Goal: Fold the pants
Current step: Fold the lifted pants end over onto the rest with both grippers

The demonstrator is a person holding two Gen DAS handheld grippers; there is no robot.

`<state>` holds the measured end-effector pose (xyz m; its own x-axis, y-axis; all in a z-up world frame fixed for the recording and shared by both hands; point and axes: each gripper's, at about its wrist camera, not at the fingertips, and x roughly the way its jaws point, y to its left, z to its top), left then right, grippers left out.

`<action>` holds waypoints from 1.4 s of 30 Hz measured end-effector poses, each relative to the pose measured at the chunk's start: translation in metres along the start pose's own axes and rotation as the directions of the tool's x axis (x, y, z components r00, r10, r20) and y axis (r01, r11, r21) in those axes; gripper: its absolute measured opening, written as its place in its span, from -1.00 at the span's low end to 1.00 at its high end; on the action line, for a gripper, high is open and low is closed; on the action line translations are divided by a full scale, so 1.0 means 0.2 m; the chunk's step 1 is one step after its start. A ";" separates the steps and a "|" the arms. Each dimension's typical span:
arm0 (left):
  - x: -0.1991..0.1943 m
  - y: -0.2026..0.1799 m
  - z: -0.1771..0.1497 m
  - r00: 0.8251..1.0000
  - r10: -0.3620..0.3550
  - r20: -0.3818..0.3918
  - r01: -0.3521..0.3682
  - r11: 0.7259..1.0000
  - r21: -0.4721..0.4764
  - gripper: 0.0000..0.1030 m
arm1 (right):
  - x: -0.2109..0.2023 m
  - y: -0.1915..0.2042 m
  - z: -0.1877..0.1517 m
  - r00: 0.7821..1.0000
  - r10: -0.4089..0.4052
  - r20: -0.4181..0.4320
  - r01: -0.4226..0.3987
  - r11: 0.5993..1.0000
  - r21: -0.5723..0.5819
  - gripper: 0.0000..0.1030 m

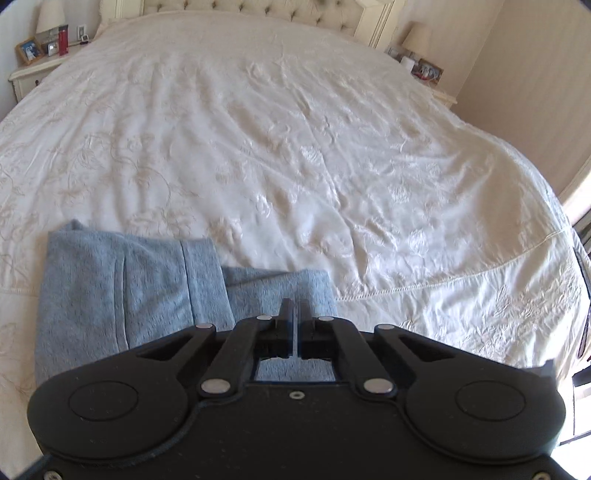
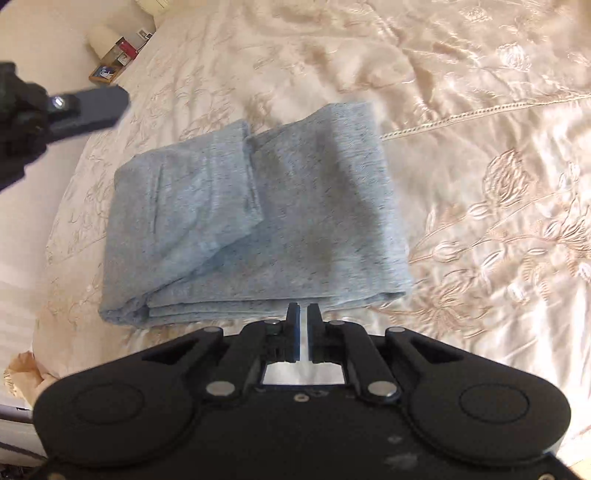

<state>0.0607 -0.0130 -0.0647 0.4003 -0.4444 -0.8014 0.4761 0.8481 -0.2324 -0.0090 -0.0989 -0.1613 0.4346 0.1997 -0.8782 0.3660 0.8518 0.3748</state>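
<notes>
The pants (image 2: 258,221) are light blue-grey knit, folded into a thick rectangular bundle that lies on the cream embroidered bedspread (image 2: 480,184). In the right wrist view my right gripper (image 2: 303,314) hovers just short of the bundle's near folded edge, its jaws apart by a narrow slit with nothing between them. In the left wrist view my left gripper (image 1: 293,310) is above the right part of the pants (image 1: 129,288), jaws shut and holding nothing. The left gripper's fingers (image 2: 96,107) also show, blurred, at the upper left of the right wrist view, clear of the fabric.
The wide bedspread (image 1: 295,147) stretches to a tufted headboard (image 1: 258,11). A nightstand (image 1: 33,70) with photo frames and a red bottle (image 1: 63,40) stands at the far left, another nightstand (image 1: 424,70) at the far right. A striped wall (image 1: 517,92) runs along the right.
</notes>
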 end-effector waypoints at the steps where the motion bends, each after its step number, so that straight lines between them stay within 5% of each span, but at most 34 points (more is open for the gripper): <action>1: 0.00 0.00 -0.03 1.000 0.020 -0.015 -0.020 1.000 -0.008 -0.92 | -0.02 -0.02 0.02 1.000 -0.005 0.009 0.005 1.000 -0.011 -0.80; 3: -0.01 0.06 -0.07 0.997 0.068 -0.034 -0.069 0.998 -0.014 -0.79 | -0.03 -0.04 0.08 1.000 0.011 0.026 -0.010 0.999 -0.045 -0.75; 7: -0.07 0.27 -0.17 0.976 0.206 -0.071 -0.209 0.977 -0.033 -0.76 | -0.04 -0.02 0.22 0.995 0.084 0.062 -0.078 0.993 -0.090 -0.30; 11: -0.14 0.53 -0.26 0.944 0.302 -0.131 -0.316 0.943 -0.103 -0.76 | 0.09 0.11 0.38 0.986 0.167 0.021 -0.163 0.979 -0.119 -0.16; 16: -0.19 0.75 -0.35 0.912 0.360 -0.197 -0.390 0.911 -0.138 -0.76 | 0.32 0.24 0.48 0.984 0.151 -0.093 -0.163 0.978 -0.130 -0.16; 24: -0.14 0.89 -0.36 0.911 0.290 -0.293 -0.349 0.921 -0.174 -0.76 | 0.54 0.27 0.51 0.979 0.122 -0.162 -0.134 0.988 -0.071 -0.12; 34: -0.10 0.94 -0.33 0.911 0.208 -0.355 -0.287 0.940 -0.184 -0.75 | 0.63 0.27 0.54 0.957 0.236 -0.169 -0.232 0.972 0.042 -0.06; 36: -0.10 0.95 -0.34 0.912 0.202 -0.357 -0.282 0.941 -0.188 -0.75 | 0.62 0.28 0.53 0.958 0.239 -0.160 -0.236 0.971 0.036 -0.19; 38: -0.12 0.96 -0.35 0.913 0.206 -0.352 -0.286 0.938 -0.193 -0.75 | 0.60 0.29 0.53 0.961 0.234 -0.148 -0.231 0.972 0.038 -0.66; 42: -0.18 0.93 -0.43 0.921 0.221 -0.322 -0.288 0.941 -0.178 -0.75 | 0.48 0.36 0.56 0.970 0.214 -0.111 -0.214 0.977 0.014 -0.81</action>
<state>0.0684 0.1847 -0.1267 0.2213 -0.1289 -0.9667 0.1934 0.9773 -0.0860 0.1504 -0.0726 -0.1859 0.4086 0.4299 -0.8051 0.2764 0.7824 0.5581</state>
